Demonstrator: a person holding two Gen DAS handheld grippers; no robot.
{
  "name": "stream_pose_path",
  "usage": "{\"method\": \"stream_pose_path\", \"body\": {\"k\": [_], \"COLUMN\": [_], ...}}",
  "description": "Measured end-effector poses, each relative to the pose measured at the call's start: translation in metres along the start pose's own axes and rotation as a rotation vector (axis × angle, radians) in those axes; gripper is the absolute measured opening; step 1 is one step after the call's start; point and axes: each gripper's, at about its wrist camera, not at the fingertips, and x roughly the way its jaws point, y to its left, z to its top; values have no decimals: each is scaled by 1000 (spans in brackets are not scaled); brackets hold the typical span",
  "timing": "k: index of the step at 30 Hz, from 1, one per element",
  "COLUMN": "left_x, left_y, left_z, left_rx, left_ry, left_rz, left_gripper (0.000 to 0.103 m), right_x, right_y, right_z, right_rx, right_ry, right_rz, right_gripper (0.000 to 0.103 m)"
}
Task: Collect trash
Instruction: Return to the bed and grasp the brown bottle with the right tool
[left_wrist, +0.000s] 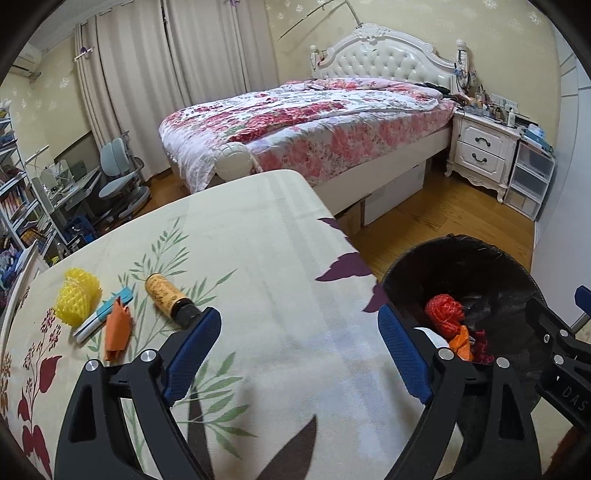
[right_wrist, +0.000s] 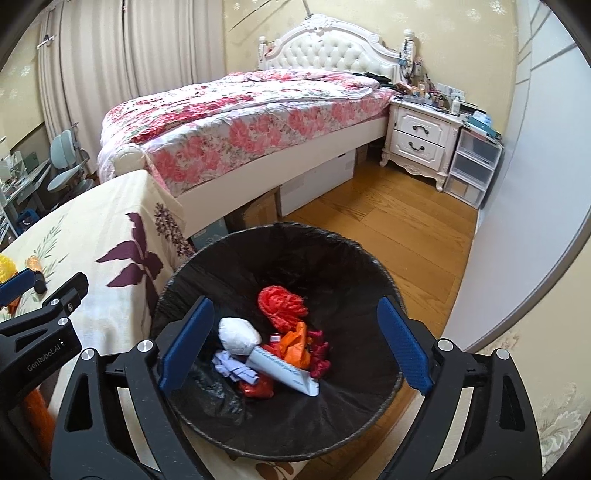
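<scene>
A black-lined trash bin (right_wrist: 280, 236) stands on the floor beside the table; it also shows in the left wrist view (left_wrist: 461, 254). In it lie a red net (right_wrist: 280, 302), a white wad (right_wrist: 238, 336), a white tube (right_wrist: 280, 369) and orange scraps. My right gripper (right_wrist: 295, 347) is open and empty above the bin. My left gripper (left_wrist: 299, 347) is open and empty over the table (left_wrist: 258, 229). On the table to its left lie a small brown bottle (left_wrist: 166, 295), an orange wrapper (left_wrist: 117, 332), a blue-white tube (left_wrist: 99, 317) and a yellow foam net (left_wrist: 77, 295).
A bed (left_wrist: 314, 122) with a floral quilt stands behind the table. A white nightstand (right_wrist: 421, 140) and plastic drawers (right_wrist: 472, 162) stand at the right wall. A desk chair (left_wrist: 118, 173) and shelves are at the left. Wooden floor (right_wrist: 399, 229) lies between bin and nightstand.
</scene>
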Motion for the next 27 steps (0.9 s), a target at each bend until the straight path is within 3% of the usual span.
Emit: {"method": "stream_pose_path", "body": {"k": [18,27], "left_x": [-21,-17], "left_y": [145,198], "left_z": [-45,-57], "left_rx": [-161,-254], "left_ry": [45,79], "left_rz": [200,253], "left_gripper": [86,86], "right_x": [1,9], "right_y": [152,228], "right_z": [9,9], "right_rx": [-227,-342], "right_ry": [23,54], "right_rz": [279,348], "right_gripper": [88,87]}}
